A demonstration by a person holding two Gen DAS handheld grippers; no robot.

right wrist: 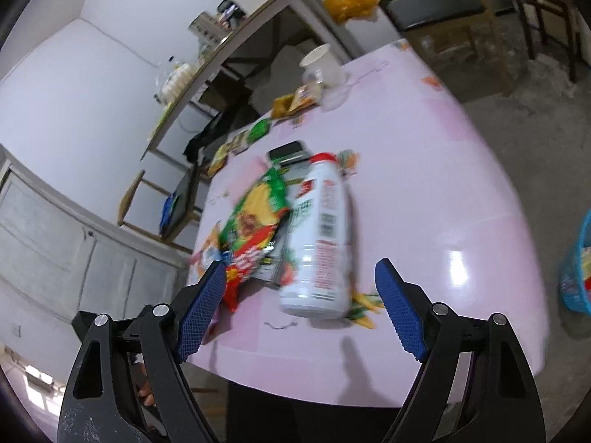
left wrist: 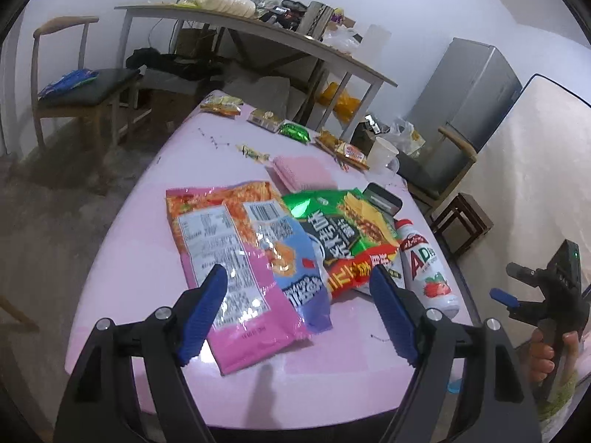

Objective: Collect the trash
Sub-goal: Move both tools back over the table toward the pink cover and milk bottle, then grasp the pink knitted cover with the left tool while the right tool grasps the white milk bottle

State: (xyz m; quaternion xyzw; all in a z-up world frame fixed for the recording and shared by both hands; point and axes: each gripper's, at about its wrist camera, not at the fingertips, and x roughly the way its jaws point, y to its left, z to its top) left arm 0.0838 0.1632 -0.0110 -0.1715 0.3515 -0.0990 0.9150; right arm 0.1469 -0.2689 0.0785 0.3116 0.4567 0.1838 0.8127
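Left claw (left wrist: 299,310) spread, empty, above pink-orange foil snack bag (left wrist: 229,258). Right claw (right wrist: 303,310) spread, empty, near lying white plastic drink bottle (right wrist: 321,236) on pink tabletop (right wrist: 424,184).

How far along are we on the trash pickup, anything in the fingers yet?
Early. Done: the blue basket at the table's right already holds something colourful. In hand: nothing; the left gripper and right gripper are both open and empty. Left: the pink snack bag, green noodle packet, white drink bottle, and small wrappers along the pink table far edge.
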